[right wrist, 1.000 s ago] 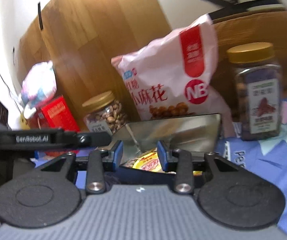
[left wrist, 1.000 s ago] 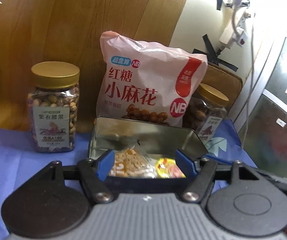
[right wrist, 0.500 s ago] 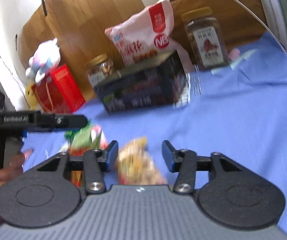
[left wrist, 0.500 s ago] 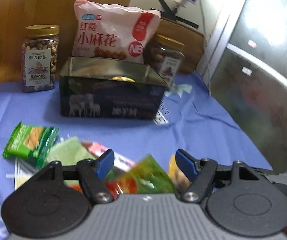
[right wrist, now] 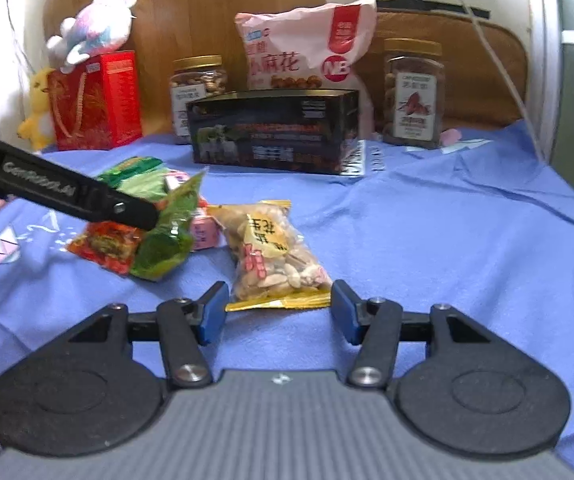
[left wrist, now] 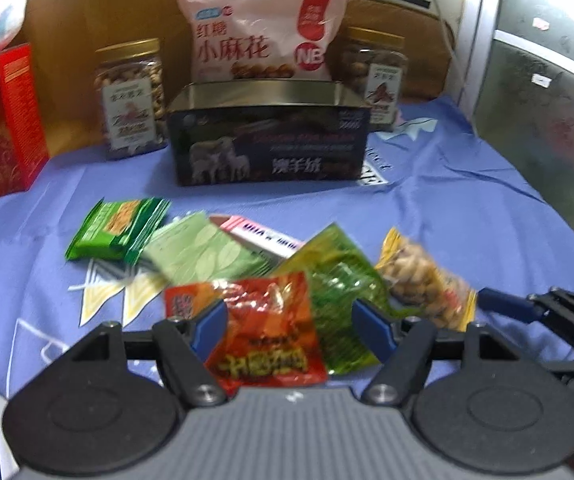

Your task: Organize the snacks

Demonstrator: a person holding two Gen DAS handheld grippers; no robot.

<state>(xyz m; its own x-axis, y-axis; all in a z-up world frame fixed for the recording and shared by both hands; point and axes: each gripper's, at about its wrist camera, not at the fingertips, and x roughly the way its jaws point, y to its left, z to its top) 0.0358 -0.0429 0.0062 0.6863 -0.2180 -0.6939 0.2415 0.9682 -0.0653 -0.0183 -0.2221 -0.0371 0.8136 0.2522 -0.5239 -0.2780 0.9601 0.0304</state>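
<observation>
the right gripper (right wrist: 278,312) had its jaws standing apart, having just been opening, and the yellow-edged nut packet (right wrist: 273,254) lay on the blue cloth just ahead of them, lower centre of the right wrist frame. only its near edge sat in the gap and the pads weren't pressing on it. its long axis ran away from the jaws toward the tin, tilted a bit, so the right hand looked like the nearer one for that packet.

the left gripper (left wrist: 291,330) was also spread, with the red packet (left wrist: 271,332) between its jaws at bottom centre of the left wrist frame, a green packet (left wrist: 339,292) overlapping beside it. contact there i couldn't tell.

the dark tin (left wrist: 269,140) sat open at upper centre, well apart from both. readable stuff: "小麻花" and "NB" on the pink bag (left wrist: 261,32), and "GenRobot.AI" on the left gripper's side. the jar labels were too blurry.
</observation>
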